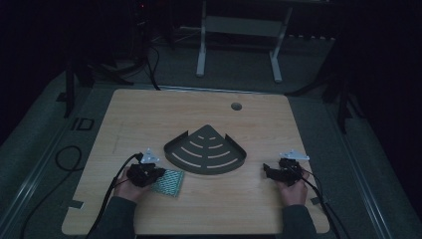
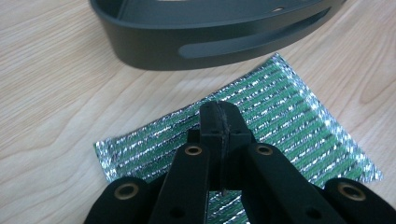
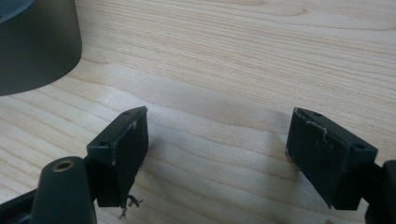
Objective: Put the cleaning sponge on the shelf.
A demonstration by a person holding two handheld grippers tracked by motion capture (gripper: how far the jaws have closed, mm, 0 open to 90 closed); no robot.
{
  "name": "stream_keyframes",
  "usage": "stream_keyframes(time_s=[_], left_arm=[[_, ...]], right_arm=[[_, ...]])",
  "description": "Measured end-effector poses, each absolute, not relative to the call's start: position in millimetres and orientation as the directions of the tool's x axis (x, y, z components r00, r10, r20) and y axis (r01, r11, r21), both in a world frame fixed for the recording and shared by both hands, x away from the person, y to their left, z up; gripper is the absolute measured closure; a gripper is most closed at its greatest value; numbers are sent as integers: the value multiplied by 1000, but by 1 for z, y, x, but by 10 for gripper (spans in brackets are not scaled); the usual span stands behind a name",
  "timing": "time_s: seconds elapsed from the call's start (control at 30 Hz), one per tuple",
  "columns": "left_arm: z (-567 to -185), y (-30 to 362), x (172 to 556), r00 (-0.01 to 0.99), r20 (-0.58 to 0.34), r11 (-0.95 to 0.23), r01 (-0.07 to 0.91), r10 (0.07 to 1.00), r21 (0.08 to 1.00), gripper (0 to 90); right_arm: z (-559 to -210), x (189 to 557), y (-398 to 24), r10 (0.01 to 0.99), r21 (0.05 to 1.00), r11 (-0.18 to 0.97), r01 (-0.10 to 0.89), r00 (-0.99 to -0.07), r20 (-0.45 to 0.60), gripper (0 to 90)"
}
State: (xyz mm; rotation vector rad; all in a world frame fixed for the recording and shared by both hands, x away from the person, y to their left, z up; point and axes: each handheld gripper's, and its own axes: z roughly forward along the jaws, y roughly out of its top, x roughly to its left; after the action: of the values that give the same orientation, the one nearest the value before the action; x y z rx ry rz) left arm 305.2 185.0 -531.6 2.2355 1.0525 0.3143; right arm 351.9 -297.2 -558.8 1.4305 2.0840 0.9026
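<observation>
A dark grey fan-shaped corner tray with slots lies on the middle of the wooden table. A green and silver striped foil packet lies flat just in front of the tray's left corner. My left gripper is over the packet's left part. In the left gripper view its jaws are pressed together above the packet, with the tray wall just beyond. My right gripper rests right of the tray, open over bare wood, and the tray's edge shows at upper left.
A round cable hole sits near the table's far edge. Cables trail from both grippers off the front. A white frame and dark stands rise on the floor behind the table.
</observation>
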Motion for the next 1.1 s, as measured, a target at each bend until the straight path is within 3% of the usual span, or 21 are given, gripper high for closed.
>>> stream_keyframes(time_s=[0.57, 1.1], left_arm=[[-531, 232, 300, 503, -63, -359, 693, 862, 625, 900], [-530, 237, 268, 492, -82, -344, 709, 867, 616, 852]], right_arm=[[-559, 352, -297, 934, 731, 247, 636, -358, -3, 204], [-559, 352, -297, 934, 731, 247, 636, -358, -3, 204]])
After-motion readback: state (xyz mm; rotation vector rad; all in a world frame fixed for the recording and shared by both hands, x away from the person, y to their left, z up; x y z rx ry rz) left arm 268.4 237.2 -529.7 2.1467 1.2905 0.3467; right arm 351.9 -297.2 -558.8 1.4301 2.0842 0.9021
